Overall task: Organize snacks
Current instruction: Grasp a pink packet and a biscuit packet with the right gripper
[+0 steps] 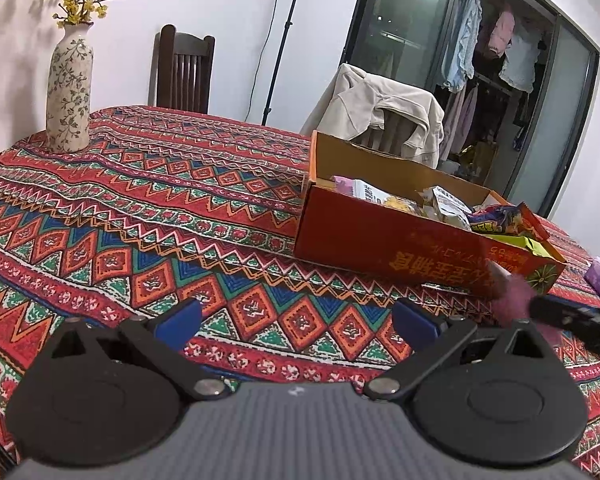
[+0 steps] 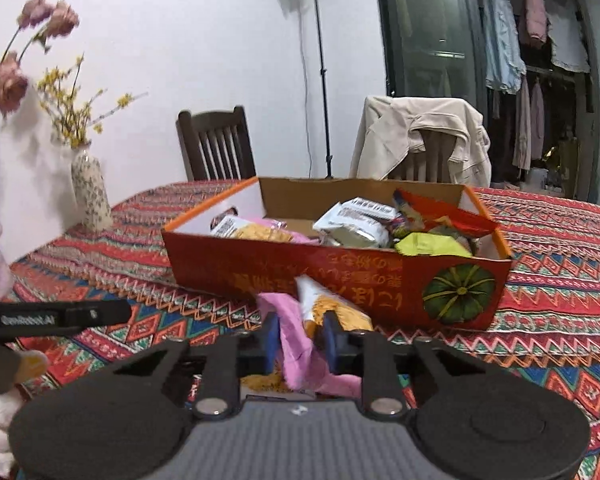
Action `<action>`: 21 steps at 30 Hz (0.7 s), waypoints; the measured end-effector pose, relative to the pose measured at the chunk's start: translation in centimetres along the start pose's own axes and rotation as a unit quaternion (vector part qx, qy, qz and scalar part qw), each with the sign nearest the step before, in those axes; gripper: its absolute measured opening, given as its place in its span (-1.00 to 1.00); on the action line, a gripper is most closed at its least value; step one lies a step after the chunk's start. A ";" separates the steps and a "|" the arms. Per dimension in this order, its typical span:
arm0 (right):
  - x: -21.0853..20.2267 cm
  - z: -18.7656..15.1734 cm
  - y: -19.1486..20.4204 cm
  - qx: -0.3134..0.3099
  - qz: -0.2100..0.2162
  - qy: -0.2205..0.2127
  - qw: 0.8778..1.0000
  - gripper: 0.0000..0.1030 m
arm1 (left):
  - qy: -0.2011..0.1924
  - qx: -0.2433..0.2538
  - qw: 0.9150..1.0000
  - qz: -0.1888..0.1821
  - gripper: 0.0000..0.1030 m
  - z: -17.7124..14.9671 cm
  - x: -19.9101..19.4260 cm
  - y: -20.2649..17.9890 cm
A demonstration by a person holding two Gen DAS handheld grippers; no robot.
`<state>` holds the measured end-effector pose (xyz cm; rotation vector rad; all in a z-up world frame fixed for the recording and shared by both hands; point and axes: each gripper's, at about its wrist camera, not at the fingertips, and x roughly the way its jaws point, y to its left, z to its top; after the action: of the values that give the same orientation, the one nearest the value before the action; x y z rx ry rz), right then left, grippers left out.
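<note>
Right wrist view: my right gripper pinches a pink snack packet for the red box; left gripper idles spread, nothing held.

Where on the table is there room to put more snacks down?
The widest bare stretch of tablecloth lies between the vase and the red box. It's crowded inside the box, full of packets, and in front of it, where the right gripper holds a pink snack packet. The left gripper is open.
</note>
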<state>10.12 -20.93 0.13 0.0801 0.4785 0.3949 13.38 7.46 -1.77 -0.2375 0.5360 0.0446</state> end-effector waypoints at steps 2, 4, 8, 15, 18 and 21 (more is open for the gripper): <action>-0.6 0.2 -0.9 0.017 0.002 -0.005 1.000 -0.69 | -0.001 0.001 1.000 0.003 1.00 0.0 0.0 0.0; -0.9 0.3 -1.9 0.034 0.001 -0.006 0.999 -0.70 | -0.001 0.001 1.000 0.006 1.00 0.0 0.0 0.0; -0.9 0.4 -3.4 0.061 -0.002 -0.005 0.998 -0.70 | 0.000 0.001 1.000 0.008 1.00 0.0 0.0 0.0; 0.3 0.5 -5.0 0.091 -0.014 0.013 0.996 -0.44 | 0.003 0.002 1.000 0.005 1.00 0.0 0.1 -0.1; 1.0 0.2 -5.4 0.091 -0.041 0.025 0.995 -0.08 | 0.005 0.002 1.000 0.003 1.00 -0.1 0.2 0.0; 1.6 -0.2 -6.0 0.099 -0.057 0.043 0.993 0.20 | 0.007 0.002 1.000 0.002 1.00 -0.1 0.2 0.0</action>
<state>13.43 -25.81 -1.78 0.2277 0.6043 0.2389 13.55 7.41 -1.92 -0.2334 0.5500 0.0455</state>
